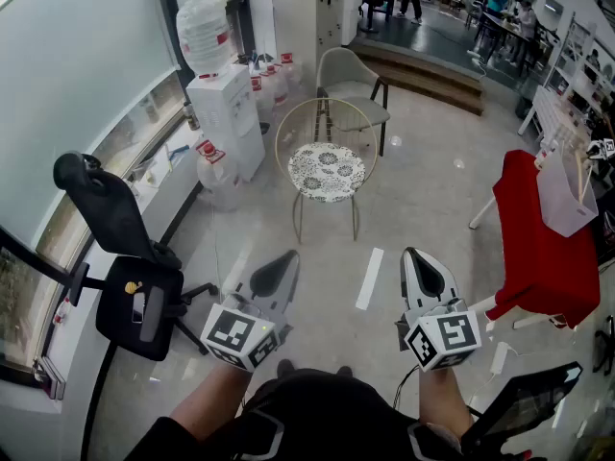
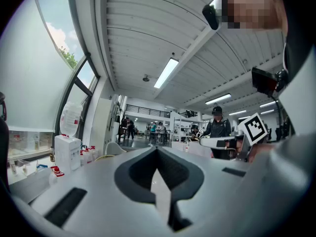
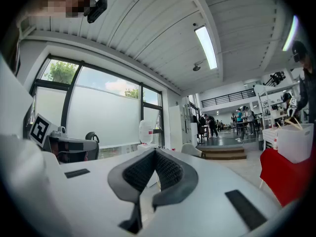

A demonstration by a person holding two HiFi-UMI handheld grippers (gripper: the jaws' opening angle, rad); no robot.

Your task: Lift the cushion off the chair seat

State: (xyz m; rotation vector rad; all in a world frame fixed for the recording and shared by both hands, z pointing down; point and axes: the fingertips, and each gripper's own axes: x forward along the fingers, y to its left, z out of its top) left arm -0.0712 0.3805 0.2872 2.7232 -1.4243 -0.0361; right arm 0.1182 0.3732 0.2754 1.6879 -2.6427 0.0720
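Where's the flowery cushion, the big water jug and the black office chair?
cushion (image 1: pixel 327 171): head view, middle of its patterned top.
water jug (image 1: pixel 204 33): head view, its clear side.
black office chair (image 1: pixel 110 209): head view, its backrest.

Head view looks steeply down; gripper views look level, sharing the dispenser (image 2: pixel 66 154).

It was a big open-plan workplace, office and lab in one: a water dispenser (image 1: pixel 223 104) by tall windows (image 3: pixel 98 117), a black office chair (image 1: pixel 130 267), ceiling strip lights (image 2: pixel 166 73), and people (image 1: pixel 500 12) at tables behind.
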